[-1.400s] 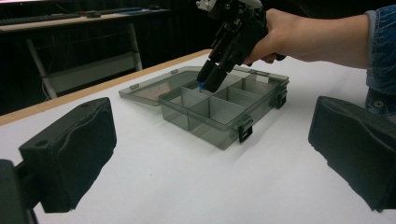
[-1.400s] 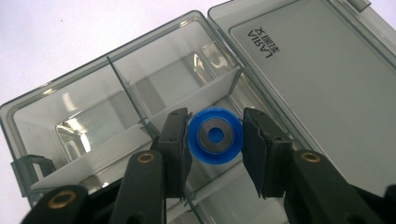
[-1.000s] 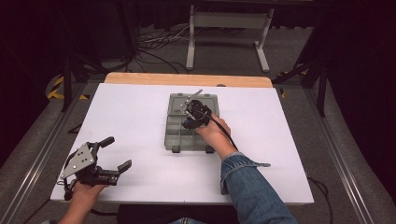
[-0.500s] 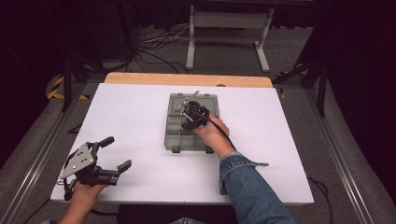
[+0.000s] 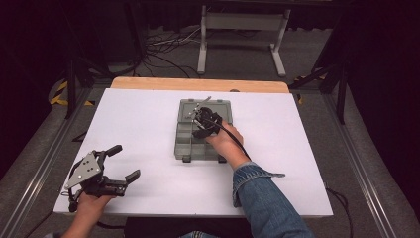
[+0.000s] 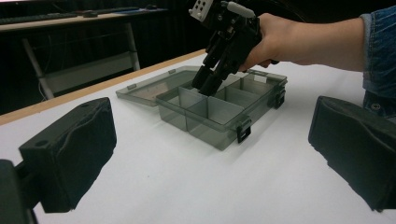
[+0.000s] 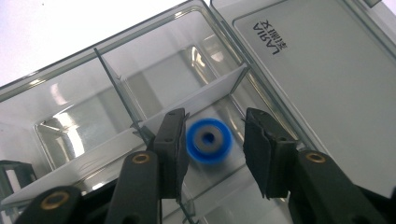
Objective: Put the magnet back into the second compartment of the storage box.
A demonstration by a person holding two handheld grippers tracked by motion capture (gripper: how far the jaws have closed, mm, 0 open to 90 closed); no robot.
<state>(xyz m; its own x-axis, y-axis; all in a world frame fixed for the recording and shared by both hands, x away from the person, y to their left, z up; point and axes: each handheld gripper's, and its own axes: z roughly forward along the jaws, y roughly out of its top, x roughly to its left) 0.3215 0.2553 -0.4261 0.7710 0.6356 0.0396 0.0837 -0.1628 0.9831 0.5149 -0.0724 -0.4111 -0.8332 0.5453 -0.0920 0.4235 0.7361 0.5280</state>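
High view: the right claw [image 5: 203, 117] dips into the grey organizer box [image 5: 184, 144] mid-desk; the left claw [image 5: 123, 162] idles apart, near left. Right gripper view: jaws just opening, parted around a blue roller [image 7: 208, 140] in a far compartment. It could roll or bounce out if dropped.

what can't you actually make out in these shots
- Blue ring, right gripper view: motion-blurred; resting or falling, can't tell.
- Same ring, high view: hidden behind the right gripper.
- Organizer box, left gripper view: compartment floors hidden by its tinted walls.
- Lid label: small print unreadable.
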